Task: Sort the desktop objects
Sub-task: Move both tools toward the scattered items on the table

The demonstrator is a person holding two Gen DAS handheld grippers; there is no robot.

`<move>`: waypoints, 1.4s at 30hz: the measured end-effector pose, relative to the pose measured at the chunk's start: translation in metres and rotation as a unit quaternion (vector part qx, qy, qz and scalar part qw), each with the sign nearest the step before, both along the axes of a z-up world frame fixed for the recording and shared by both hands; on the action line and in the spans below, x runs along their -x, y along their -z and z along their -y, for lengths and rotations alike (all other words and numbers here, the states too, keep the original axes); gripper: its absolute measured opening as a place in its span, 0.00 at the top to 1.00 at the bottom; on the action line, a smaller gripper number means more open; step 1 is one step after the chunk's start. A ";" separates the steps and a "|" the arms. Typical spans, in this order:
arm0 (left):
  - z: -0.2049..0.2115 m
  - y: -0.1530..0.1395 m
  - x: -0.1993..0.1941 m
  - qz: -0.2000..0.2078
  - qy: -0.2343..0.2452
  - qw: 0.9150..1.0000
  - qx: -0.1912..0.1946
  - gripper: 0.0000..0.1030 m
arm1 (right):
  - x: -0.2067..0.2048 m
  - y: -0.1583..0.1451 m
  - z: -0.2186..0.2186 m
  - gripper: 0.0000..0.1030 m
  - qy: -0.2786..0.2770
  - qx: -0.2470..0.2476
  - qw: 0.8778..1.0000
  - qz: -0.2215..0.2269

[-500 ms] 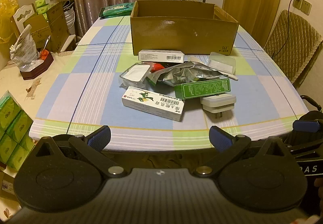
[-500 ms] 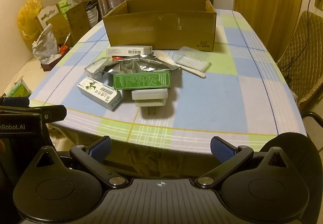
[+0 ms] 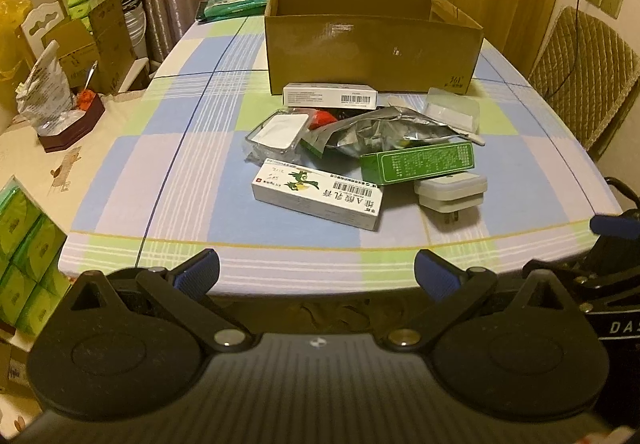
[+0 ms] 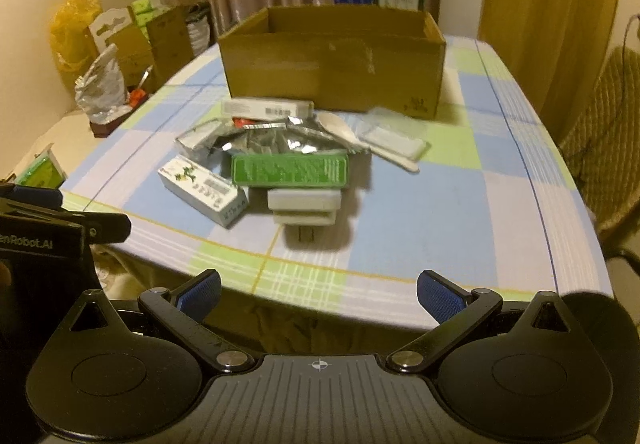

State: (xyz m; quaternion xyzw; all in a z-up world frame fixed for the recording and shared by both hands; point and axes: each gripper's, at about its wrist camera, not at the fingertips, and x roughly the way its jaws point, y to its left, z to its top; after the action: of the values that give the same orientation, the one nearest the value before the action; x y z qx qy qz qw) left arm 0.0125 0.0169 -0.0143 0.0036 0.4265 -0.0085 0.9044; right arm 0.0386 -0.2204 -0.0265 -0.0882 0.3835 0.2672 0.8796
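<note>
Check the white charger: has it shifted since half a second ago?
No. The white charger lies where it did, against the green box, with its prongs beside the tablecloth's yellow stripe.

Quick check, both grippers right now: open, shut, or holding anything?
Left gripper: open wide, holding nothing, short of the table edge.
Right gripper: open wide, holding nothing, also short of the table edge.
</note>
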 end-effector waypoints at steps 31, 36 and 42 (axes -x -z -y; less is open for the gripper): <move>-0.020 0.056 -0.130 -0.094 0.133 0.987 0.002 0.01 | -0.076 0.046 -0.043 0.02 -0.034 0.012 0.999 -0.023; -0.021 0.063 -0.143 -0.099 0.181 0.978 -0.021 0.01 | -0.081 0.050 -0.047 0.02 -0.047 0.004 0.999 -0.025; -0.028 0.069 -0.144 -0.095 0.268 0.958 -0.048 0.01 | -0.086 0.054 -0.049 0.02 -0.054 0.006 0.998 -0.026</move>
State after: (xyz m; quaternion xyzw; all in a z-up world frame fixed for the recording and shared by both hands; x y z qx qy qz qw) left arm 0.1567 0.0448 -0.0829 0.1601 0.4940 -0.2303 0.8230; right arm 0.1250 -0.1715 -0.0810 -0.1072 0.4027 0.3143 0.8530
